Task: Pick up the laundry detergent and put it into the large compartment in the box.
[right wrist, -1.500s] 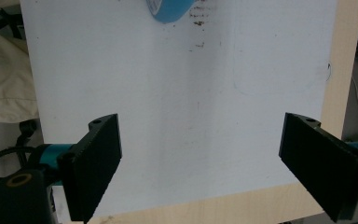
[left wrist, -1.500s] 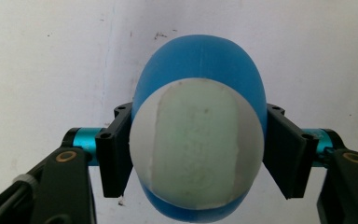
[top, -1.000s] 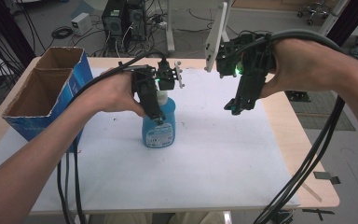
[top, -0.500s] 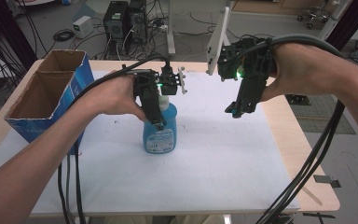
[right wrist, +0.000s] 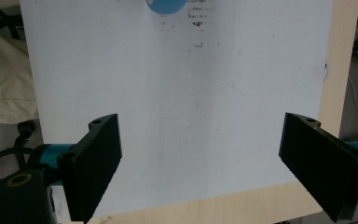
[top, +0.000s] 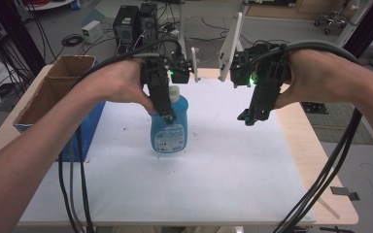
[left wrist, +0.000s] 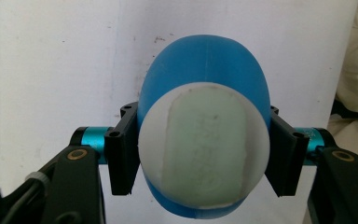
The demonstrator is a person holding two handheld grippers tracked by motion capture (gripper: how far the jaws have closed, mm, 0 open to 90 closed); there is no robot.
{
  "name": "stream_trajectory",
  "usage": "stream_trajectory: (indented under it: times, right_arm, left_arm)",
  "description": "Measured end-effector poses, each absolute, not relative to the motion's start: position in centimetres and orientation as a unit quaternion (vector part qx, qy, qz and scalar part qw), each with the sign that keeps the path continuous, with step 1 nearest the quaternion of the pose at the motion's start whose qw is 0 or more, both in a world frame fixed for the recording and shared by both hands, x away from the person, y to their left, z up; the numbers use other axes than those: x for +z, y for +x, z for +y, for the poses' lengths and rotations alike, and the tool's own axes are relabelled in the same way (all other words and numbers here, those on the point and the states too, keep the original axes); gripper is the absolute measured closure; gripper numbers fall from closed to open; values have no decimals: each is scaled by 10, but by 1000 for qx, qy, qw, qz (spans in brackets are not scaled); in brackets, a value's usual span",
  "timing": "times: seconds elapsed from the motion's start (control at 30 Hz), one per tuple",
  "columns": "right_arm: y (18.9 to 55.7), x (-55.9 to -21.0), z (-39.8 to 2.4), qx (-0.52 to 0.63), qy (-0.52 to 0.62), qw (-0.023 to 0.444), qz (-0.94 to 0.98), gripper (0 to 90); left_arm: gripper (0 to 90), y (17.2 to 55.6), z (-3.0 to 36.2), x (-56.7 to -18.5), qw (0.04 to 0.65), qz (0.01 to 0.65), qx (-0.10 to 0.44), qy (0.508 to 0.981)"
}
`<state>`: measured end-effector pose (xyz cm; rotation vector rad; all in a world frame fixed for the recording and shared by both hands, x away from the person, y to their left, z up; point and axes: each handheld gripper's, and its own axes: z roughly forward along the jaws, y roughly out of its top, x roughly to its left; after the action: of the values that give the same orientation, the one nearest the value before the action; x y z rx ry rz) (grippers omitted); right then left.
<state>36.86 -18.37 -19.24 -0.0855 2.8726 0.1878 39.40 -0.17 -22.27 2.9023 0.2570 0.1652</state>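
- Left gripper [left wrist: 200,154]: jaws are clamping the blue bottle [top: 169,127] from both sides just under its white cap [left wrist: 204,147], pointing steeply down from above
- Blue bottle: is standing upright near the middle of the white mat [top: 223,170], label facing the person; whether its base is touching the mat cannot be told
- Right gripper [right wrist: 221,163]: jaws are standing wide apart with nothing between them, hovering over the right part of the mat, well apart from the bottle
- Step in hand, as judged: lifting the bottle by its neck; doing it well is calling for a straight vertical pull, pads kept level on the shoulder so the smooth plastic is not slipping or swinging, and the free gripper staying out of the path
- Cardboard box [top: 53,97]: is sitting open at the left edge of the table, with a blue side
- Surface: white mat, lightly speckled with dark marks, is covering a pale wooden table [top: 320,179]
- Room: computer cases [top: 136,19], cables and a wheeled chair base [top: 330,19] are lying on the floor beyond the table
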Motion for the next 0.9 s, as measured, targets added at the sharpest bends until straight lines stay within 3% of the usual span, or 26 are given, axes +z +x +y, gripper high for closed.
stream_trajectory:
  times: [0.57, 0.9]
  right_arm:
    - [366, -190, -187, 69, -29, 136, 988, 123]
    - [366, -189, -189, 68, -30, 141, 987, 123]
  left_arm:
    - [385, 397, 6, -137, 104, 97, 63, 988]
    - [385, 403, 26, -112, 116, 122, 53, 984]
